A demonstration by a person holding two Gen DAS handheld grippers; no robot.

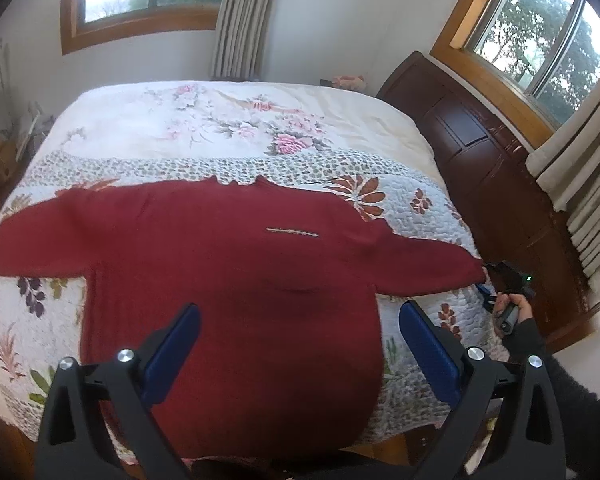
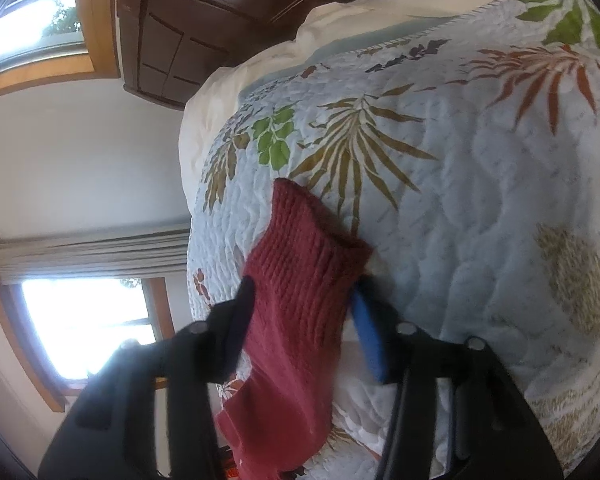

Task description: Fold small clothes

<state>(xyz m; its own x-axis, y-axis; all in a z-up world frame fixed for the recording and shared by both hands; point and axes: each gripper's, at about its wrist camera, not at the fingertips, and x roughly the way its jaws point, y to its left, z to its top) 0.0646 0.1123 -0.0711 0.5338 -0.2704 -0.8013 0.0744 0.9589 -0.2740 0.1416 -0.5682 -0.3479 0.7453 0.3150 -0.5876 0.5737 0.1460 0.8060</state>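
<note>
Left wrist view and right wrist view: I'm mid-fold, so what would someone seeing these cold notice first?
The dark red knitted sweater grabs the eye, spread flat with its sleeves out across the white quilted bedspread with leaf and flower prints. Next comes the left gripper, jaws wide open above the sweater's lower body. At the bed's right edge, the right gripper straddles the ribbed red sleeve cuff; whether it pinches is unclear.

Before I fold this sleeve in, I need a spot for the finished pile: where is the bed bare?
The far half of the bed, beyond the sweater collar and up to the headboard, lies bare. A smaller bare patch sits under the left sleeve, beside the body. The near middle is crowded: the sweater covers it, and the right gripper has the right cuff between its fingers at the edge.
</note>
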